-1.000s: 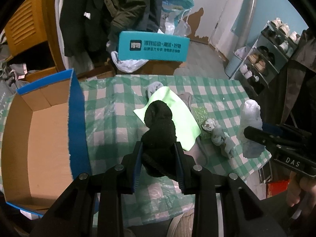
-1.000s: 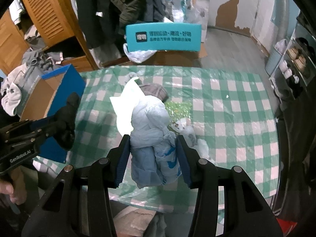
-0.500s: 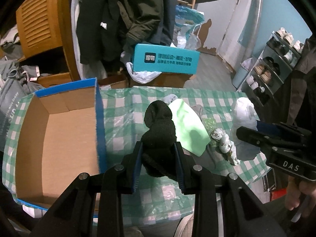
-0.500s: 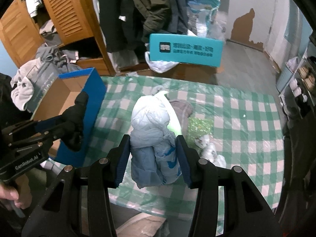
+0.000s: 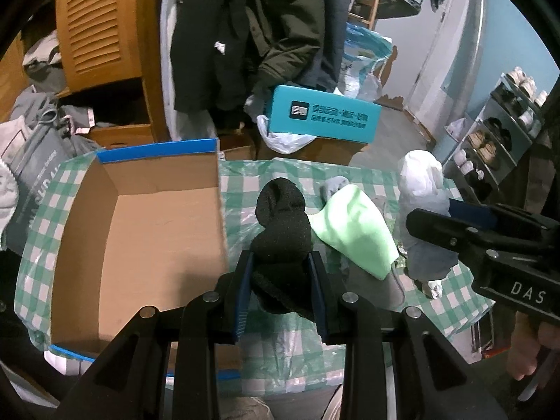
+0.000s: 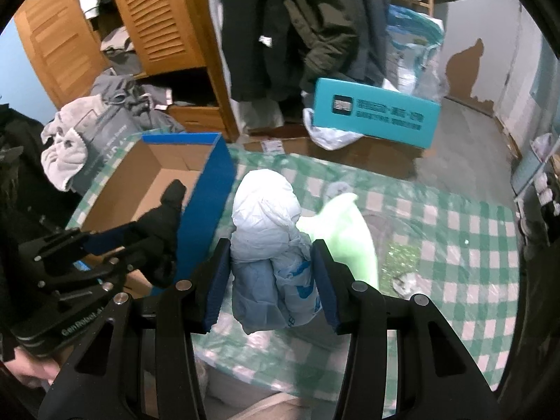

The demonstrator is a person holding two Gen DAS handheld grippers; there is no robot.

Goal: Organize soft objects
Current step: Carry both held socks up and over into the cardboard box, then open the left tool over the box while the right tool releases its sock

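Left gripper (image 5: 280, 280) pinches a rolled black sock (image 5: 281, 224) between its blue pads; the sock's long axis runs along the fingers, free end toward 12 o'clock, above the checked tablecloth (image 5: 280, 346). The open cardboard box (image 5: 140, 245) lies at 9 o'clock. Right gripper (image 6: 271, 283) clamps a pale blue cloth bundle (image 6: 267, 231), likewise pointing to 12 o'clock. A light green cloth (image 6: 346, 231) lies on the tablecloth at its 2 o'clock.
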